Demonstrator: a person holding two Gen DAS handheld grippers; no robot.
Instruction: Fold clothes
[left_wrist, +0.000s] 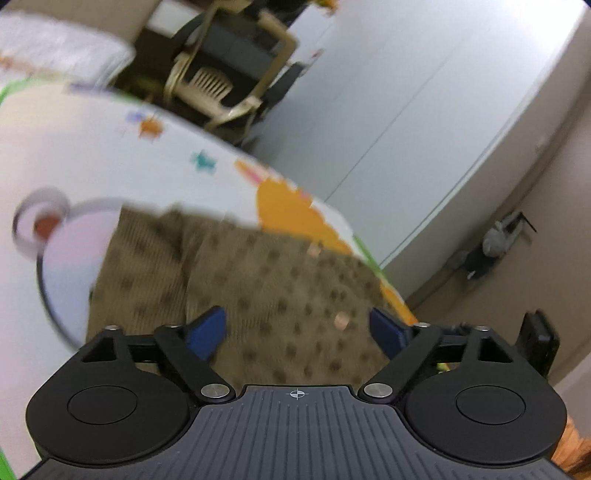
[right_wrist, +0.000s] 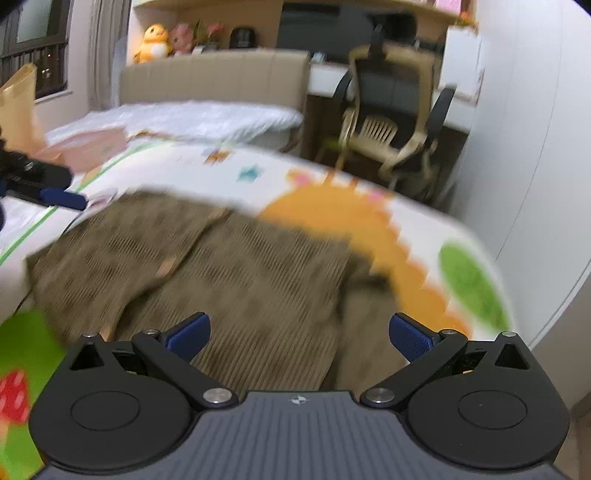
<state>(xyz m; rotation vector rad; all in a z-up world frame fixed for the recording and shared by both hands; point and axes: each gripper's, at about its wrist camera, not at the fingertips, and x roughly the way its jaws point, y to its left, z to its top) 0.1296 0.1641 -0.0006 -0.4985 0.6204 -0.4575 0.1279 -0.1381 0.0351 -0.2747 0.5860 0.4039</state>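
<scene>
A brown knitted garment with dark dots and pale buttons (left_wrist: 266, 291) lies spread on a bed with a white cartoon-print sheet (left_wrist: 110, 147). My left gripper (left_wrist: 297, 328) is open just above the garment, blue pads wide apart, holding nothing. In the right wrist view the same garment (right_wrist: 240, 277) lies below my right gripper (right_wrist: 299, 334), which is open and empty. The left gripper's blue fingertip (right_wrist: 62, 197) shows at the left edge, over the bed beside the garment's far left corner. Both views are motion-blurred.
A pillow (right_wrist: 192, 118) and beige headboard (right_wrist: 214, 77) lie at the bed's far end. A beige chair (right_wrist: 391, 125) stands at a desk beyond the bed. White wardrobe doors (left_wrist: 406, 110) run along the right. Plush toys (right_wrist: 155, 40) sit on a shelf.
</scene>
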